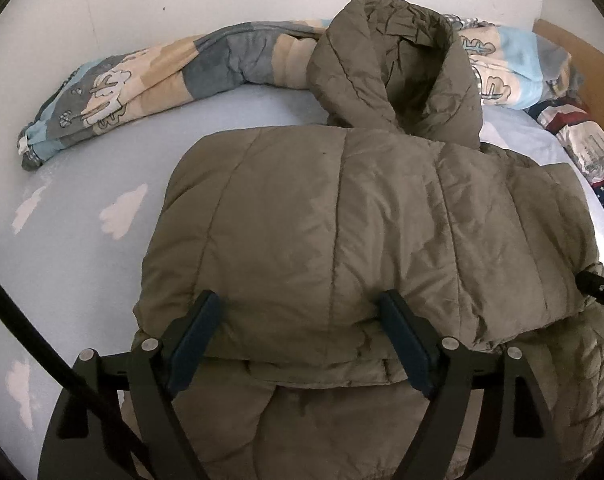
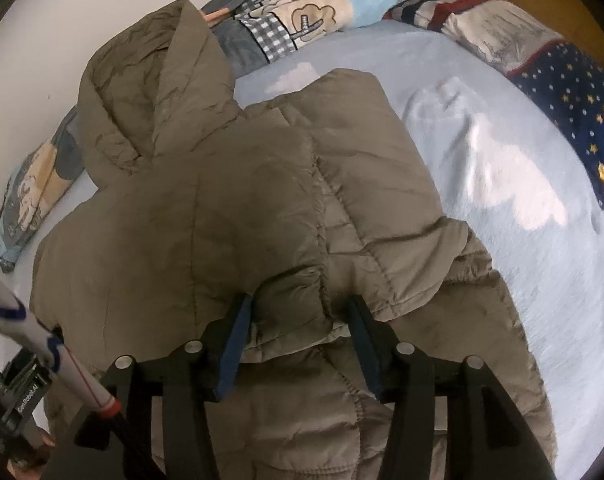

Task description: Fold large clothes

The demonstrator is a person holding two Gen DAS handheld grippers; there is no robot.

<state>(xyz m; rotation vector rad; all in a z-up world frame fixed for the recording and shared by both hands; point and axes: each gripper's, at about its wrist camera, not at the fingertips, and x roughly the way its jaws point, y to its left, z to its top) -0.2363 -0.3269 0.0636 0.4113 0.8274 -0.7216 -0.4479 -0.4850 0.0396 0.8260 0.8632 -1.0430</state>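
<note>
Blue-padded fingers (image 1: 406,344) straddle puffy quilted jacket (image 1: 342,220).

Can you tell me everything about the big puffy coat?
The coat is olive-brown, quilted and puffy, with a hood lying open toward the wall. It lies on the blue cloud sheet, its bottom part folded up over itself. The left gripper and right gripper straddle the folded edge, jaws open.

You are working over a bed (image 1: 102,152) whose pale blue sheet with white cloud shapes is carrying an olive puffer jacket (image 1: 342,240), which is lying folded across its middle. A rolled cartoon-print blanket (image 1: 150,84) is lying along the far wall side, and a navy starred pillow (image 2: 574,96) is resting at the bed's right edge.
</note>
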